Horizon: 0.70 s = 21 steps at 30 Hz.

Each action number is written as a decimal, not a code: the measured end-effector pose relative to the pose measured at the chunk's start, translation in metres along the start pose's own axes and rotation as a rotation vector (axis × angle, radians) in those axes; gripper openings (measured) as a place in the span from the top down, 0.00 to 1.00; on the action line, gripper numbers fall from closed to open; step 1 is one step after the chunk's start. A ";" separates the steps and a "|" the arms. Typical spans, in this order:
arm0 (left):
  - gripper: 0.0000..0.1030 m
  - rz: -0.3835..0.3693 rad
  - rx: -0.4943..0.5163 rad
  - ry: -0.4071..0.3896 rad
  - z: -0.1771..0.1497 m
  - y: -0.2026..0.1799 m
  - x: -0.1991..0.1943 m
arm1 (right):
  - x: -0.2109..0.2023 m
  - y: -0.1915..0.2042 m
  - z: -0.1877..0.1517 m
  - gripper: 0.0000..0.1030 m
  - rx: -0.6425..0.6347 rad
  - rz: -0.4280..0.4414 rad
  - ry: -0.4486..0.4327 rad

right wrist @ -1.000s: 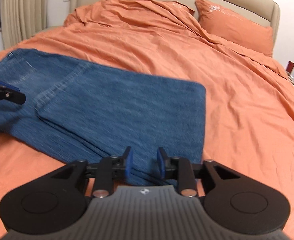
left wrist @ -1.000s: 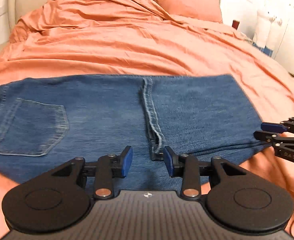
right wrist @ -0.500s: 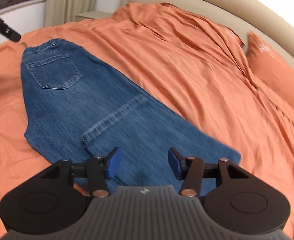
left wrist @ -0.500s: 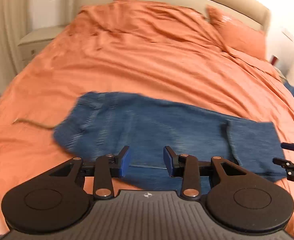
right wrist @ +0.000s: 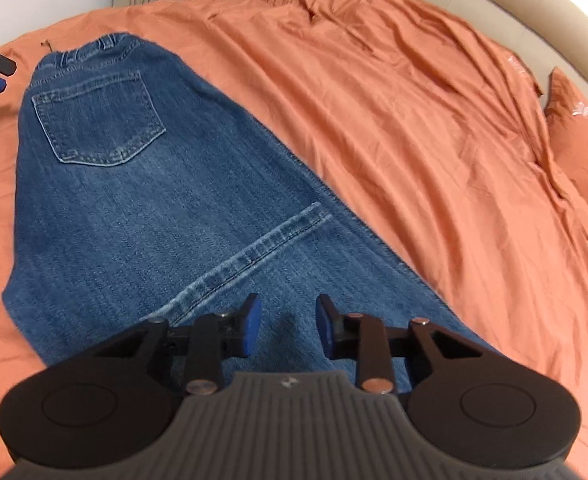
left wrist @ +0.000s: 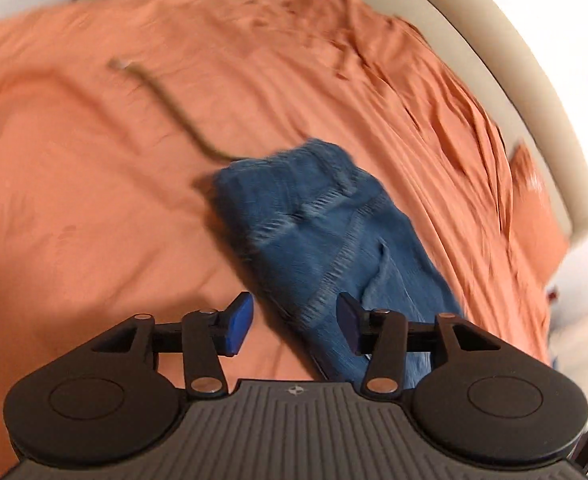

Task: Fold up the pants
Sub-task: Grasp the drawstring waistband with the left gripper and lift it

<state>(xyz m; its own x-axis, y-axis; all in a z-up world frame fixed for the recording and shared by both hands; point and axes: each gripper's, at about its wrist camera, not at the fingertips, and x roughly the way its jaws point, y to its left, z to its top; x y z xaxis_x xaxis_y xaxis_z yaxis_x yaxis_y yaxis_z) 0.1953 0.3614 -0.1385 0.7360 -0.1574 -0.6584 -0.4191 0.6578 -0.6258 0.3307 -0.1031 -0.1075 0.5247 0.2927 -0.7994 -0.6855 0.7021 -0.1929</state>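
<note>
On the orange bed (right wrist: 394, 92), folded blue jeans (right wrist: 141, 200) lie flat, waistband at the far end.

The right tool (right wrist: 286, 326) hovers over the near part of the denim, its blue pads parted with nothing between them. The left tool (left wrist: 294, 326) is spread wide and empty above the jeans' edge near the waistband; this view is motion-blurred, so whether it touches the cloth cannot be told. A thin brown cord (left wrist: 165, 108) trails from the waistband across the sheet. An orange pillow (right wrist: 582, 136) sits by the headboard (right wrist: 494, 4).
</note>
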 end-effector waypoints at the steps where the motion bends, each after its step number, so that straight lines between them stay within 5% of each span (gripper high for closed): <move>1: 0.46 -0.019 -0.035 0.003 0.002 0.008 0.006 | 0.004 0.000 0.001 0.76 -0.001 0.010 0.005; 6: 0.43 -0.061 -0.162 -0.007 0.018 0.035 0.039 | 0.024 -0.004 0.006 0.79 0.038 0.087 0.028; 13: 0.39 -0.046 -0.157 0.021 0.039 0.042 0.073 | 0.049 0.001 -0.001 0.85 0.025 0.130 0.089; 17: 0.48 -0.002 -0.132 0.024 0.042 0.033 0.083 | 0.053 0.000 -0.002 0.84 0.044 0.144 0.094; 21: 0.69 0.054 -0.096 -0.004 0.042 0.019 0.079 | 0.053 0.000 -0.003 0.84 0.050 0.142 0.094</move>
<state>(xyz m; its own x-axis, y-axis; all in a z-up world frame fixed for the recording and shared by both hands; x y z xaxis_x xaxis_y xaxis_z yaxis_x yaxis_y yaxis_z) 0.2679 0.3919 -0.1848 0.7129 -0.1205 -0.6908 -0.5074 0.5914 -0.6267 0.3565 -0.0892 -0.1511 0.3730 0.3311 -0.8667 -0.7222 0.6901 -0.0472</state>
